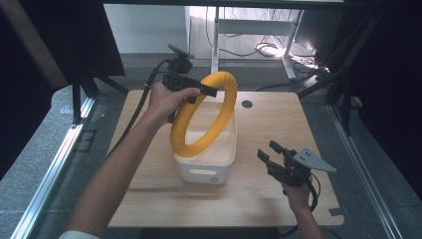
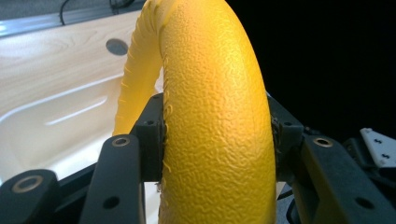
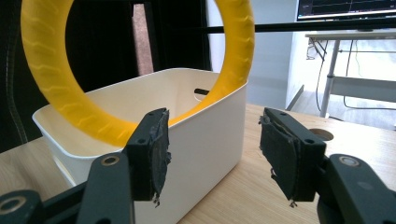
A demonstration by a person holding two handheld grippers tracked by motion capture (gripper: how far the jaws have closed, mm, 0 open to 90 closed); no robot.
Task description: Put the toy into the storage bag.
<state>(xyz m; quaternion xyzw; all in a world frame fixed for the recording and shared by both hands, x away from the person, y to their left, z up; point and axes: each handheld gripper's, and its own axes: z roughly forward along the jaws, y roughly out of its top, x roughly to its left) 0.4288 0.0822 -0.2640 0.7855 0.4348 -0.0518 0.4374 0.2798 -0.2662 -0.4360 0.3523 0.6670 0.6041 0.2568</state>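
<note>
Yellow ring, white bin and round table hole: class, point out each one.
yellow ring (image 1: 230, 94), high view, its upper right curve
white bin (image 3: 210, 140), right gripper view, its near side wall
round table hole (image 1: 247, 104), high view, its centre

No writing can be read anywhere here. The monitor (image 3: 345, 8), up behind the tub (image 3: 205, 135) in the right gripper view, carries thin lines of bright marks on a dark screen, far too small and blurred to make out. The grey plate (image 2: 379, 147), to the right of the ring (image 2: 215, 116) in the left gripper view, bears a few small dark marks that may be holes or signs; I cannot tell which. Ring and tub themselves show no label or brand.
</note>
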